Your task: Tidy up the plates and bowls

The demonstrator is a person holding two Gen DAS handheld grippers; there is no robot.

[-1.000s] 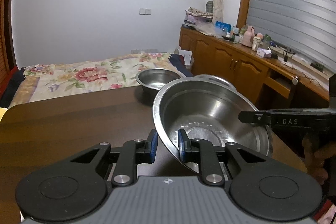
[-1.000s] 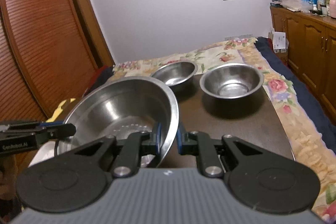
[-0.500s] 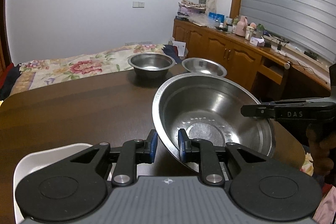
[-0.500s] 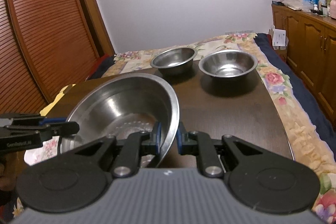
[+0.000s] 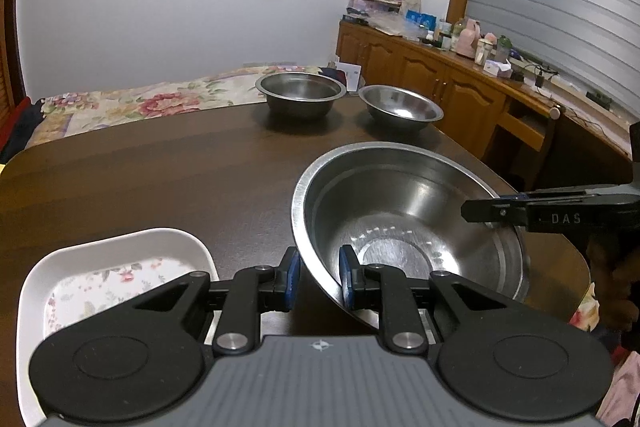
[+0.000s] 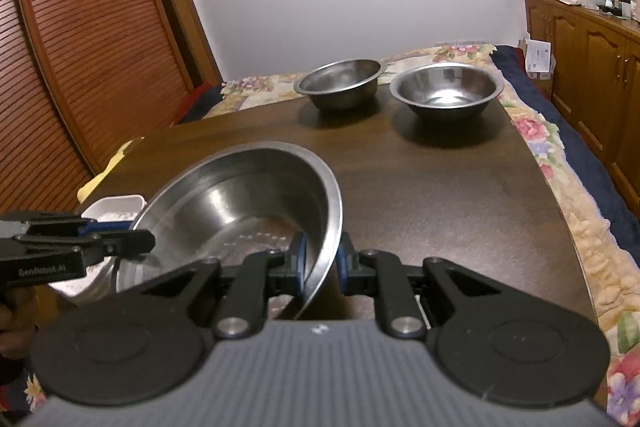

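A large steel bowl (image 5: 416, 223) is held above the dark wooden table (image 5: 160, 179) by both grippers. My left gripper (image 5: 319, 279) is shut on its near-left rim. My right gripper (image 6: 322, 263) is shut on the opposite rim of the same large bowl (image 6: 240, 195), and it shows from the side in the left wrist view (image 5: 500, 211). Two smaller steel bowls stand at the table's far end: one on the left (image 5: 301, 95) and one on the right (image 5: 400, 107). A white rectangular dish with a floral bottom (image 5: 116, 267) lies on the table beside my left gripper.
A bed with a floral cover (image 5: 132, 99) lies beyond the table. Wooden cabinets with bottles on top (image 5: 440, 83) run along the right wall. A slatted wooden door (image 6: 72, 39) stands at the left. The table's right edge (image 6: 560, 211) is near.
Both grippers have lowered the large bowl toward the table and tilted down. The white dish has come into view at the lower left. Both stay shut on the rim.
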